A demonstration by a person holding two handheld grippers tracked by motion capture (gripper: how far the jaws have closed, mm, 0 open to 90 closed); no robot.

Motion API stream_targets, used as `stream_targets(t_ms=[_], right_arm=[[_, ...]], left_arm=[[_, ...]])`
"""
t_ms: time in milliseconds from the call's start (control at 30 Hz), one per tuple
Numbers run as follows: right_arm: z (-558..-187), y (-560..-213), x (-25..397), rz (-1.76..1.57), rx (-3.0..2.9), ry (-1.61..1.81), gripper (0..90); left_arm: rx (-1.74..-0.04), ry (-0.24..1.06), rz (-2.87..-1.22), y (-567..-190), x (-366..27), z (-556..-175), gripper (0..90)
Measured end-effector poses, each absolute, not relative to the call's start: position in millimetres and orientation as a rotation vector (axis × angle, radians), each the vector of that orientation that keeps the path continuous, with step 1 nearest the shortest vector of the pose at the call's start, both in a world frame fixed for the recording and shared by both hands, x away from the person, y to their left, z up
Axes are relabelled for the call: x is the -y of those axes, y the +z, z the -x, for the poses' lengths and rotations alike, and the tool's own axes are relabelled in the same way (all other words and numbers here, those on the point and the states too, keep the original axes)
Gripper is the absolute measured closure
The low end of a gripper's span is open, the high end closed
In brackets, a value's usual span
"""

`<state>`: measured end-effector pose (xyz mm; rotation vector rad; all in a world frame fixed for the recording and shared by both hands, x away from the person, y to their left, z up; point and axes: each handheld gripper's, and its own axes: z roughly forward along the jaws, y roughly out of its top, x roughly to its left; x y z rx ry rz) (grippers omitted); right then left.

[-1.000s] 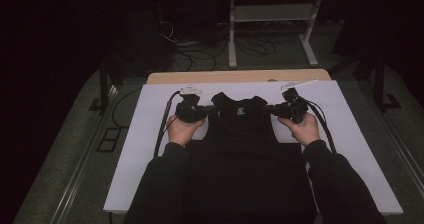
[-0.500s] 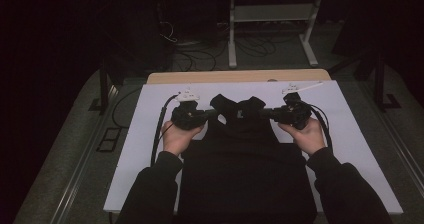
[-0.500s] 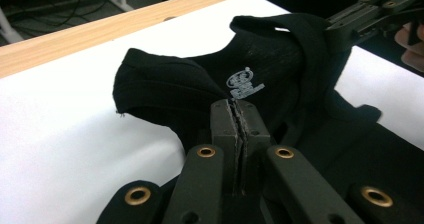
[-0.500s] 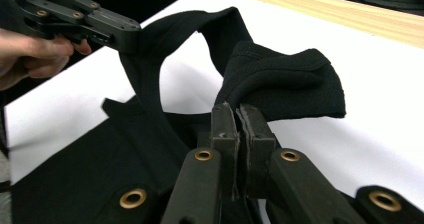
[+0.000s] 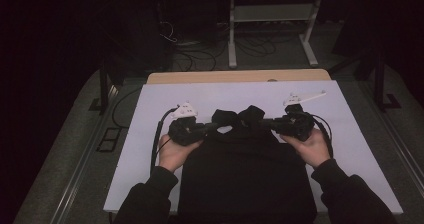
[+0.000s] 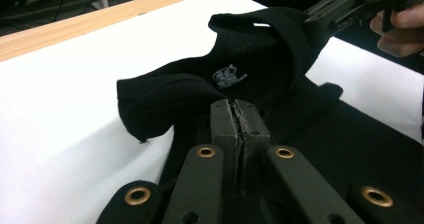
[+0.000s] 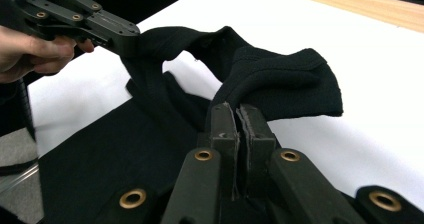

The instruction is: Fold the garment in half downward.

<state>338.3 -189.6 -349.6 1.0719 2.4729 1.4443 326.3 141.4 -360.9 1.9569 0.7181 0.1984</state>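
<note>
White table (image 5: 150, 114), black garment (image 5: 245, 179) cut off below.

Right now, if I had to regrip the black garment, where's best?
Take the black garment by its raised shoulder folds at the far edge, coming in from each side. The left gripper and right gripper pinch there now; that cloth stands off the white table.
</note>
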Motion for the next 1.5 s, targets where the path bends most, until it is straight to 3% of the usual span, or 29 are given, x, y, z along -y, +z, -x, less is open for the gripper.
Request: stream_targets(t_ms=[467, 1500], right_arm=[[-298.7, -365.2, 180.8, -0.977, -2.575, 1.342, 85.0], [-263.3, -413.6, 185.3, -0.97, -2.777, 1.164, 84.4]], left_arm=[[-0.673, 0.121, -2.002, -388.2, -144.4, -290.1, 87.4], [-0.59, 0.013, -2.196, -419.3, -137.7, -253.0, 87.2]])
